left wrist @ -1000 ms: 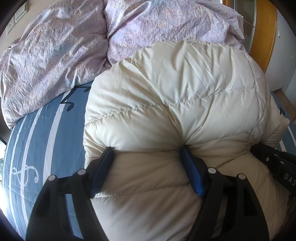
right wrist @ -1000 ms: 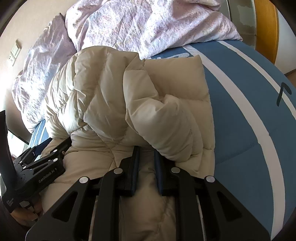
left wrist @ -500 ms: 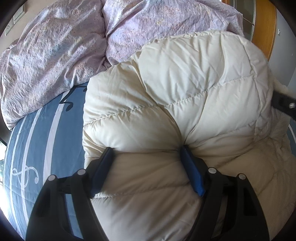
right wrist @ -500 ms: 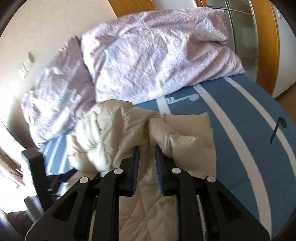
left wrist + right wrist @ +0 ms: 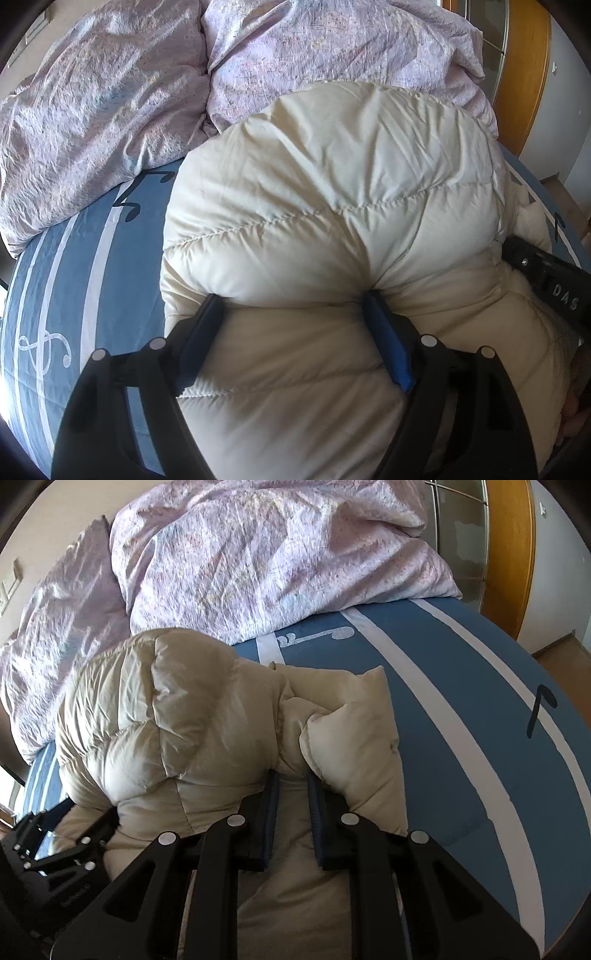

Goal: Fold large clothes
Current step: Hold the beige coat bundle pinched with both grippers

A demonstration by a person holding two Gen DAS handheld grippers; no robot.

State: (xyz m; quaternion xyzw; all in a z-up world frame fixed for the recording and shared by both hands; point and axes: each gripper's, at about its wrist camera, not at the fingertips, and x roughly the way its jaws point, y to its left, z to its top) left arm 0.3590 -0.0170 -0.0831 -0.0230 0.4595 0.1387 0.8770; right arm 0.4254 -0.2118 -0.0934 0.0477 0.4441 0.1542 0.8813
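Note:
A cream quilted down jacket [image 5: 332, 206] lies bunched on the blue bed; it also shows in the right wrist view [image 5: 166, 716]. My left gripper [image 5: 291, 302] stands wide, its blue pads pressed into a thick puffy fold of the jacket that fills the gap. My right gripper [image 5: 291, 779] is nearly closed, pinching a thinner fold of the jacket beside a puffy sleeve or edge [image 5: 354, 746]. The right gripper's body shows at the right edge of the left wrist view [image 5: 546, 277]; the left gripper's body shows at the lower left of the right wrist view [image 5: 48, 867].
A blue sheet with white stripes and music notes [image 5: 480, 709] covers the bed [image 5: 74, 266]. A crumpled lilac duvet [image 5: 147, 92] is heaped at the head of the bed [image 5: 277, 554]. A wooden frame with a glass door [image 5: 509, 546] stands at the right.
The right gripper rose with its fold half a second ago, then came back down closer to the jacket. The left gripper kept its hold; the jacket bulge shifted slightly.

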